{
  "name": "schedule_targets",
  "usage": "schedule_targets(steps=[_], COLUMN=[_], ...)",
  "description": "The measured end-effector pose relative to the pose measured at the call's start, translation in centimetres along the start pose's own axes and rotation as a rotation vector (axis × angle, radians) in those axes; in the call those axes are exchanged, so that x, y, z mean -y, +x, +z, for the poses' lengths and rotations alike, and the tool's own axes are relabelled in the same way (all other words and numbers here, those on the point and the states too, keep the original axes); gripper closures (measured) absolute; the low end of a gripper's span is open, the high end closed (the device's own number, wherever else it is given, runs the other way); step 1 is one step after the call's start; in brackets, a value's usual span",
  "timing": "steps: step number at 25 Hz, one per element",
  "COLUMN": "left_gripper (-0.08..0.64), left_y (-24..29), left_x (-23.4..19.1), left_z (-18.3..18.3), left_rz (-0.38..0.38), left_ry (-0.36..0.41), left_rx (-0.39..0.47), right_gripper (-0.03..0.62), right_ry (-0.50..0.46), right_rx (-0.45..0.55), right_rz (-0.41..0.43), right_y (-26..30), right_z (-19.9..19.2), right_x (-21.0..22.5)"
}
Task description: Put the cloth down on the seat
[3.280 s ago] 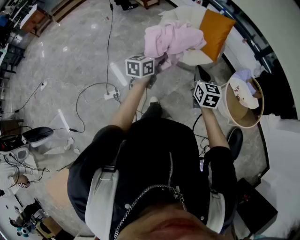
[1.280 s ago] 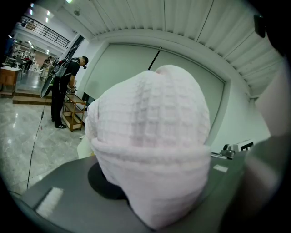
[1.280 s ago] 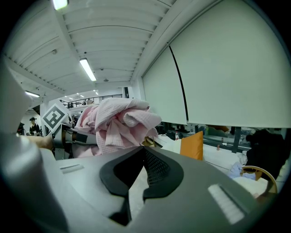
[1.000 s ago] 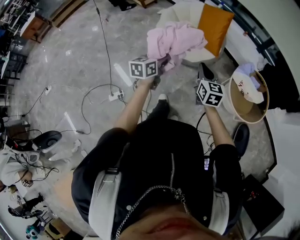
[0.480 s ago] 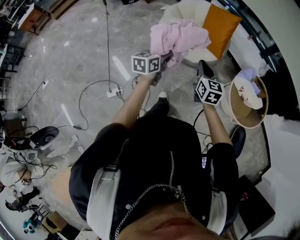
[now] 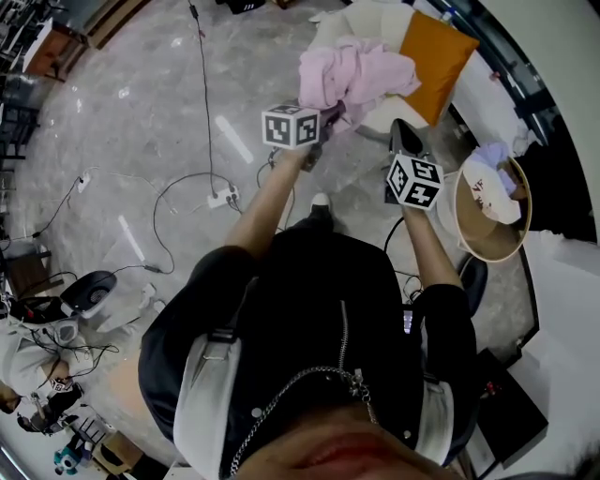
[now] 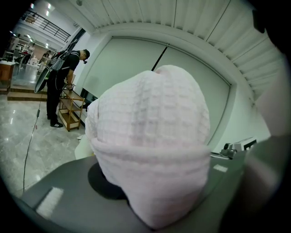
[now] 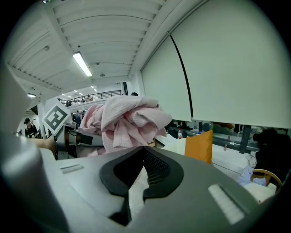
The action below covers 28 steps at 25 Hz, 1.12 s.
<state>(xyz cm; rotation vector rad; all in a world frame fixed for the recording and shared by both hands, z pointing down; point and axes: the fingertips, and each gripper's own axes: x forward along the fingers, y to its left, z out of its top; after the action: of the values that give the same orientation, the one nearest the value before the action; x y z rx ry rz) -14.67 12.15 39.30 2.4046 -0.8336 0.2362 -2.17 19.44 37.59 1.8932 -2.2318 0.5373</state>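
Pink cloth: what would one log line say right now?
left tool: grips pink cloth | right tool: shut, empty | seat: cloth not yet down

Floor [image 6: 141,122]: grey polished stone, glossy. Cables [image 6: 202,103] trail across floor to power strip [image 6: 222,195]. Wall [image 8: 227,63]: pale green panels, dark vertical seam. Ceiling [image 8: 100,32]: white, ribbed, curved; strip light [image 8: 82,63] lit. Wooden shelf [image 7: 70,111] at far left; person [image 7: 59,88] stands beside it. Balcony railing [image 8: 97,95] in far hall. Round wooden basket [image 6: 489,242] on floor at right. Black box [image 6: 511,412] at lower right.
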Motion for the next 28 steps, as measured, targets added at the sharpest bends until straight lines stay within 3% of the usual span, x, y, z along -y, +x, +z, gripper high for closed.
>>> schedule_targets(steps=[10,28], left_gripper=[0.36,0.36], left_y=[3.3,6.7], left_x=[-3.3,-6.3], left_z=[3.4,5.0], left_rz=[-0.022,-0.086], left_ry=[0.008,0.021], left_rx=[-0.025,-0.07], right_gripper=[0.591,0.591], right_ry=[0.006,0.019], right_rx=[-0.005,-0.006], right_rz=[-0.026,-0.096], right_y=[4.8,8.7], right_z=[2.5,3.5], right_x=[0.6,1.3])
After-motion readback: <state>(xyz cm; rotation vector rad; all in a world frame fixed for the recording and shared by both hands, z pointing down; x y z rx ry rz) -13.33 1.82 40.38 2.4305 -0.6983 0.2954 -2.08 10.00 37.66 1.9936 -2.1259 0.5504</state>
